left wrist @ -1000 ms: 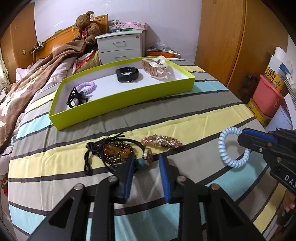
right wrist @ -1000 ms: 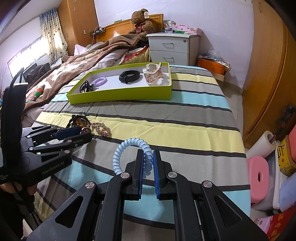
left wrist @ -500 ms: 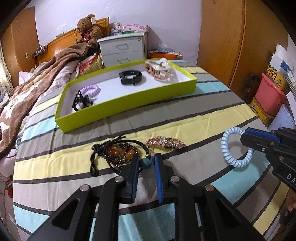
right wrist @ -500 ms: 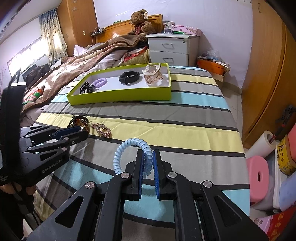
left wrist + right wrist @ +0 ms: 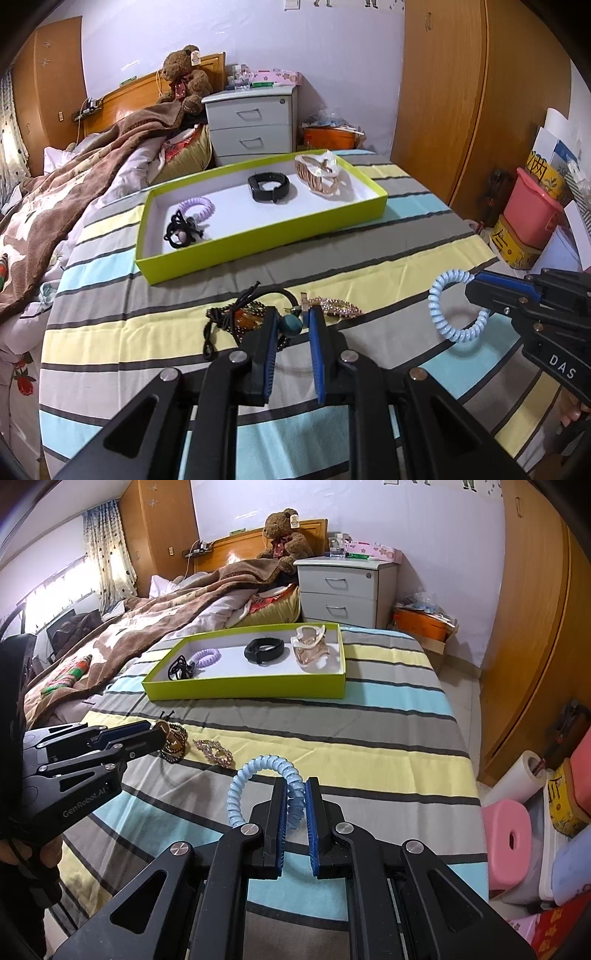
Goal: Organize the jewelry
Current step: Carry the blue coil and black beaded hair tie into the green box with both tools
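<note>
My right gripper [image 5: 295, 788] is shut on a light blue coil hair tie [image 5: 255, 779] and holds it above the striped bedspread; it also shows in the left wrist view [image 5: 456, 308]. My left gripper [image 5: 291, 321] has closed on a teal bead [image 5: 291, 324] of a dark beaded bracelet pile [image 5: 243, 317] with a black cord. A sparkly gold hair clip [image 5: 332, 306] lies just right of it. The lime green tray [image 5: 258, 240] beyond holds a purple coil tie [image 5: 197, 206], a black tie [image 5: 181, 230], a black band [image 5: 271, 186] and a rose-gold bracelet [image 5: 321, 175].
A brown blanket [image 5: 74, 177] covers the bed's left side. A grey nightstand [image 5: 255, 122] and a teddy bear [image 5: 184, 77] stand behind the tray. The bed's right edge drops to a floor with a pink bin [image 5: 532, 218] and a pink stool [image 5: 509, 842].
My left gripper has narrowed from wide open onto the teal bead of the bracelet pile and its view has tilted up. My right gripper has kept hold of the blue tie, hardly moving.
</note>
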Demonstrator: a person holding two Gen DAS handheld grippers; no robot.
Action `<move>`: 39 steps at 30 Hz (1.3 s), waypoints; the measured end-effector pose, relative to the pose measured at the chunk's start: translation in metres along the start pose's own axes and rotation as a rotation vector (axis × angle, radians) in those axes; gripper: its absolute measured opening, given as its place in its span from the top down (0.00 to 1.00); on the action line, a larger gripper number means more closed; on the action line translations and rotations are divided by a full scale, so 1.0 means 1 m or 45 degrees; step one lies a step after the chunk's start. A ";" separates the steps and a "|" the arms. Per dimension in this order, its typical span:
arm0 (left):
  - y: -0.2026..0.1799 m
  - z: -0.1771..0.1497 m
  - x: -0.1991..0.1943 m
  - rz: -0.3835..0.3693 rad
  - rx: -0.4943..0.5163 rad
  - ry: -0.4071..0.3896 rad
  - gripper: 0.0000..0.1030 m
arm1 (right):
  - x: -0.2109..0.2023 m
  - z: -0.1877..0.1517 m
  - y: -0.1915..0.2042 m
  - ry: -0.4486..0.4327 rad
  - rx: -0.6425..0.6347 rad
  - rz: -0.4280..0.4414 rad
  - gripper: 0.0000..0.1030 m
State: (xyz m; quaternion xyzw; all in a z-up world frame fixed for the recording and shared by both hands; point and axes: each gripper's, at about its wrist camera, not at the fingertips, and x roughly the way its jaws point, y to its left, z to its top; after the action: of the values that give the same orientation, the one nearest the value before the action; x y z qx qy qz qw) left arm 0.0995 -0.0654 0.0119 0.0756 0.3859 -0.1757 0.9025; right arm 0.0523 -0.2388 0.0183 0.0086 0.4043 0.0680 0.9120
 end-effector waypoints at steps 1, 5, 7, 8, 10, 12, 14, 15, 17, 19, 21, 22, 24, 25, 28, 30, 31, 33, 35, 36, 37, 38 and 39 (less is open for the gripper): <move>0.001 0.001 -0.002 0.002 -0.004 -0.006 0.83 | -0.001 0.001 0.001 -0.004 -0.002 0.000 0.90; 0.004 0.006 -0.010 0.006 -0.017 -0.035 0.83 | -0.008 0.006 0.004 -0.027 -0.008 -0.004 0.90; 0.007 0.008 -0.014 0.005 -0.027 -0.047 0.83 | -0.011 0.008 0.006 -0.035 -0.013 -0.008 0.90; 0.007 0.009 -0.015 0.005 -0.031 -0.051 0.83 | -0.012 0.009 0.007 -0.039 -0.016 -0.008 0.90; 0.010 0.010 -0.019 0.003 -0.038 -0.062 0.83 | -0.014 0.011 0.008 -0.047 -0.020 -0.009 0.90; 0.012 0.012 -0.021 0.001 -0.042 -0.072 0.83 | -0.016 0.014 0.009 -0.056 -0.024 -0.011 0.90; 0.014 0.015 -0.024 0.000 -0.051 -0.081 0.83 | -0.018 0.017 0.010 -0.064 -0.027 -0.011 0.90; 0.015 0.016 -0.026 -0.006 -0.054 -0.086 0.83 | -0.019 0.019 0.010 -0.069 -0.029 -0.012 0.90; 0.019 0.019 -0.029 -0.012 -0.066 -0.098 0.83 | -0.021 0.024 0.012 -0.078 -0.033 -0.013 0.90; 0.022 0.022 -0.032 -0.013 -0.068 -0.109 0.83 | -0.021 0.029 0.012 -0.088 -0.034 -0.013 0.90; 0.027 0.027 -0.034 -0.016 -0.075 -0.115 0.83 | -0.022 0.035 0.013 -0.099 -0.037 -0.009 0.90; 0.029 0.030 -0.034 -0.017 -0.077 -0.119 0.83 | -0.022 0.039 0.014 -0.103 -0.038 -0.008 0.90; 0.033 0.037 -0.033 -0.015 -0.087 -0.121 0.83 | -0.022 0.048 0.015 -0.111 -0.041 -0.005 0.90; 0.036 0.041 -0.033 -0.020 -0.089 -0.124 0.83 | -0.021 0.052 0.015 -0.113 -0.041 -0.001 0.90; 0.043 0.053 -0.030 -0.029 -0.101 -0.132 0.83 | -0.014 0.067 0.016 -0.113 -0.038 0.009 0.90; 0.047 0.061 -0.027 -0.033 -0.110 -0.136 0.83 | -0.008 0.078 0.016 -0.106 -0.036 0.012 0.90; 0.050 0.066 -0.025 -0.032 -0.111 -0.138 0.83 | -0.004 0.083 0.017 -0.105 -0.038 0.011 0.90; 0.055 0.076 -0.021 -0.037 -0.114 -0.142 0.83 | 0.002 0.092 0.018 -0.098 -0.043 0.007 0.90; 0.059 0.085 -0.017 -0.034 -0.116 -0.146 0.83 | 0.010 0.101 0.017 -0.089 -0.037 0.012 0.90; 0.061 0.090 -0.014 -0.042 -0.118 -0.149 0.83 | 0.015 0.106 0.016 -0.082 -0.035 0.015 0.90; 0.063 0.094 -0.011 -0.050 -0.121 -0.147 0.83 | 0.020 0.109 0.016 -0.074 -0.034 0.016 0.90; 0.065 0.099 -0.008 -0.048 -0.123 -0.150 0.83 | 0.024 0.113 0.016 -0.066 -0.033 0.015 0.90; 0.067 0.103 -0.005 -0.050 -0.123 -0.149 0.83 | 0.030 0.117 0.015 -0.059 -0.033 0.016 0.90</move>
State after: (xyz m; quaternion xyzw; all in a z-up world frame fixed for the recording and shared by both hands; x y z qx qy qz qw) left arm 0.1907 -0.0298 0.0869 0.0139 0.3420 -0.1787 0.9224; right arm 0.1570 -0.2151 0.0764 0.0008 0.3820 0.0786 0.9208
